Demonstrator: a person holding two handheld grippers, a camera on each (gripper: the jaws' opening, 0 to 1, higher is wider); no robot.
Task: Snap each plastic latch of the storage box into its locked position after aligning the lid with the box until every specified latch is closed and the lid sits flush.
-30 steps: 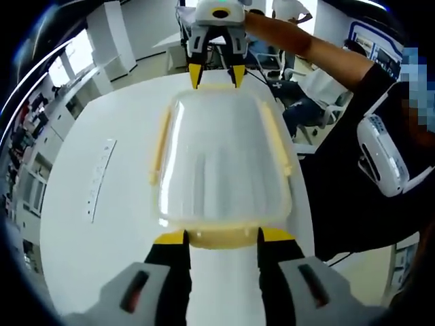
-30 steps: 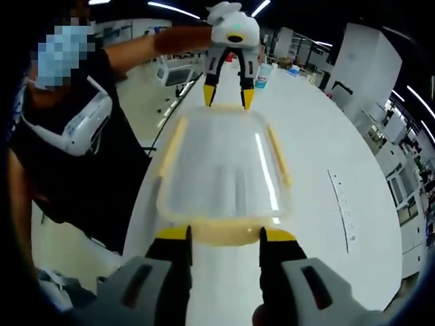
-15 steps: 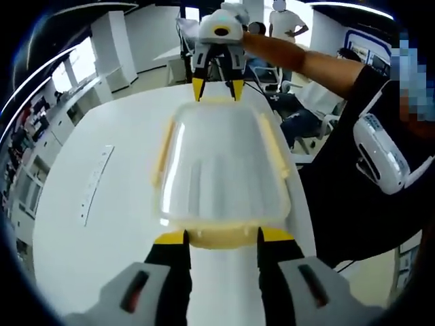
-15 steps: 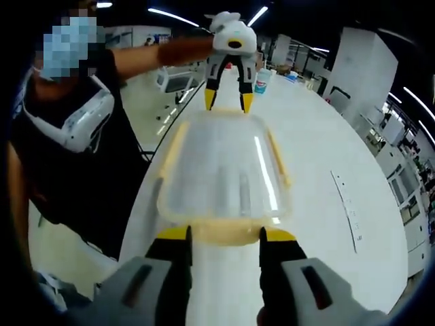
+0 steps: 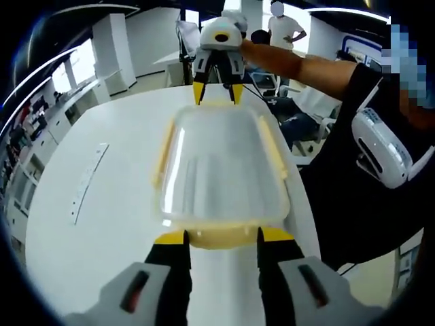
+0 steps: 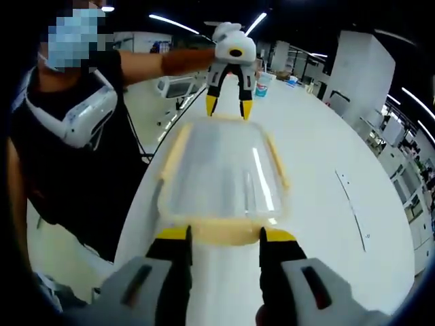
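Note:
A storage box with a clear lid and yellow latches lies on the white table. My left gripper is open, its yellow-tipped jaws on either side of the box's near yellow end latch. At the box's far end my right gripper hangs open, tips down at the far rim. From the right gripper view, the clear lid runs away from my right gripper, which straddles its own yellow end latch. The left gripper stands at the far end. Long yellow side latches line both long sides.
A person in black with a white device on the chest stands close along one side of the table. A white power strip lies on the table on the other side. A bottle stands far down the table.
Both views have swung a little against the room, so the power strip sits elsewhere in each picture. The box keeps its place between both pairs of jaws, which stay open.

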